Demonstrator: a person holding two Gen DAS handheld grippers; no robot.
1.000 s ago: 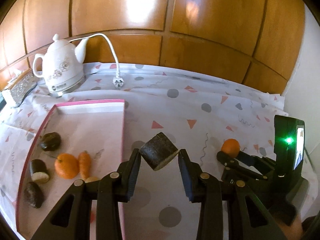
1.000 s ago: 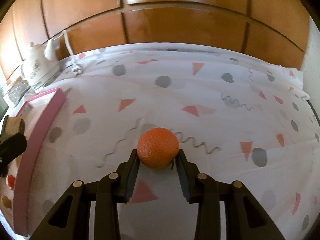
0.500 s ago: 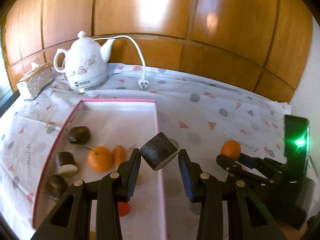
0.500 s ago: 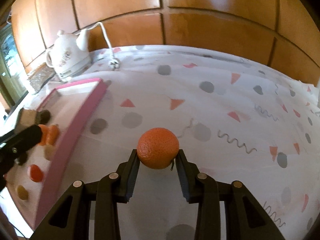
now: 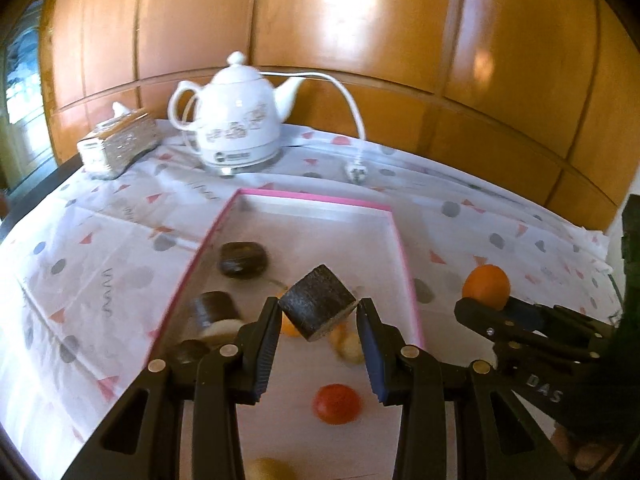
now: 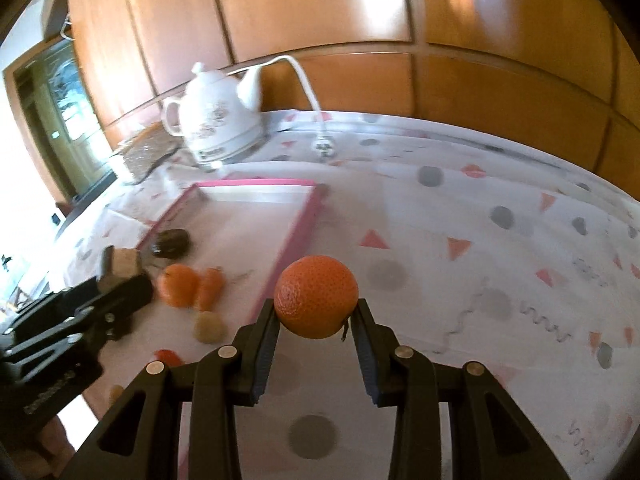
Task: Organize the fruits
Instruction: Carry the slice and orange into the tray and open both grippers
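My left gripper (image 5: 318, 322) is shut on a dark cut fruit piece (image 5: 316, 302) and holds it above the pink-rimmed tray (image 5: 312, 199). In the tray lie dark fruits (image 5: 242, 260), a cut dark piece (image 5: 214, 310), a red tomato (image 5: 336, 403) and pale round fruits (image 5: 352, 350). My right gripper (image 6: 316, 330) is shut on an orange (image 6: 316, 297), held above the tablecloth just right of the tray's rim (image 6: 296, 240). The right gripper also shows in the left wrist view (image 5: 486, 298) with its orange (image 5: 486, 284). A mandarin (image 6: 178, 284) and a small carrot (image 6: 210, 286) lie in the tray.
A white kettle (image 5: 236, 124) with its cord and plug (image 5: 357, 172) stands behind the tray. A glittery tissue box (image 5: 120, 144) sits at the back left. The patterned tablecloth (image 6: 500, 264) covers the table. Wood panelling is behind.
Both grippers moved left, with their loads still held. The left one now hangs over the tray's middle; the right one has come close to the tray's right rim.
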